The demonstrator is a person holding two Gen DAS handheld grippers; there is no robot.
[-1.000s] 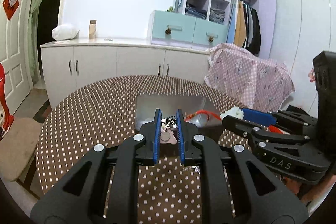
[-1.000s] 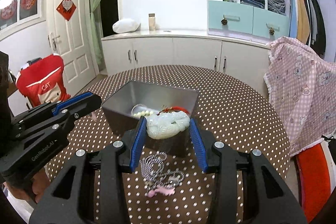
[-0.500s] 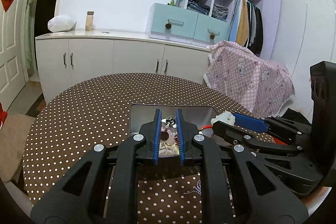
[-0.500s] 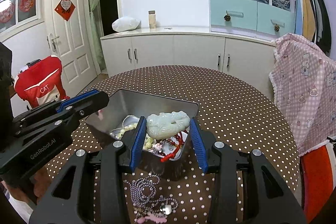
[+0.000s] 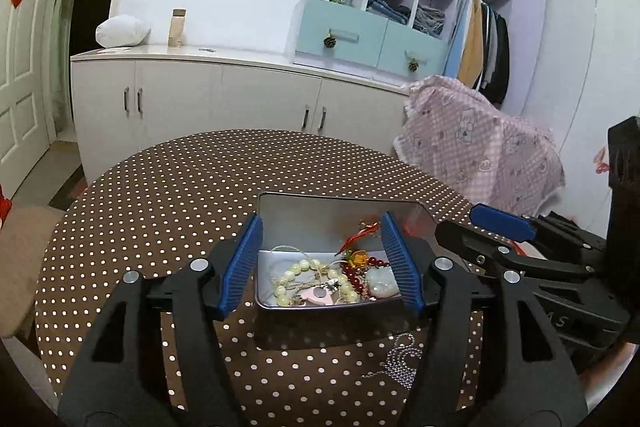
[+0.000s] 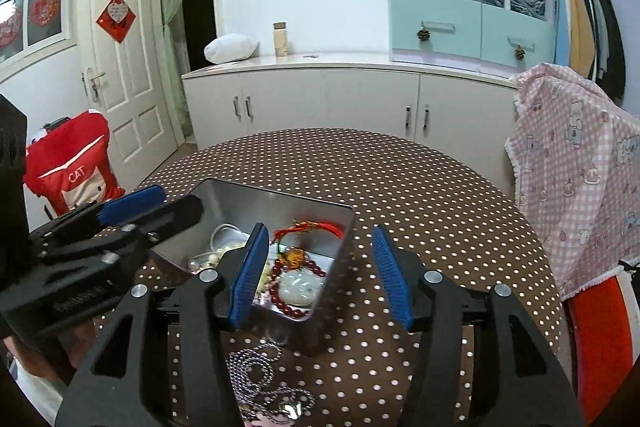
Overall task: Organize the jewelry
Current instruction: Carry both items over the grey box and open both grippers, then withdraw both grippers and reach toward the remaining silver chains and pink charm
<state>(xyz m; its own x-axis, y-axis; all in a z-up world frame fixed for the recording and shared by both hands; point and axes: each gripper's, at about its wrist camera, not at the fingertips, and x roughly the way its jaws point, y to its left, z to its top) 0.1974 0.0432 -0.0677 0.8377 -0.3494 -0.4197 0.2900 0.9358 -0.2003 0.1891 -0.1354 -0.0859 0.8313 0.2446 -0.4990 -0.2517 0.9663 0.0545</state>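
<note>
Left gripper (image 5: 322,263) spread, jaws just opened, nothing pinched. Rectangular grey metal tin (image 5: 340,203) on brown polka-dot worktop (image 5: 168,195) holds pale bead bracelet (image 5: 296,269) and pale green jade pendant (image 6: 298,287). Right gripper (image 6: 320,277) spread, jaws just widened, empty.

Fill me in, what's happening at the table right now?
A person with two handheld grippers is dropping jewelry into the open metal tin. The left gripper and right gripper have both just been opening; neither holds anything. The pale jade pendant and pink charm lie inside. A silver bead chain remains on the dotted tablecloth.
</note>
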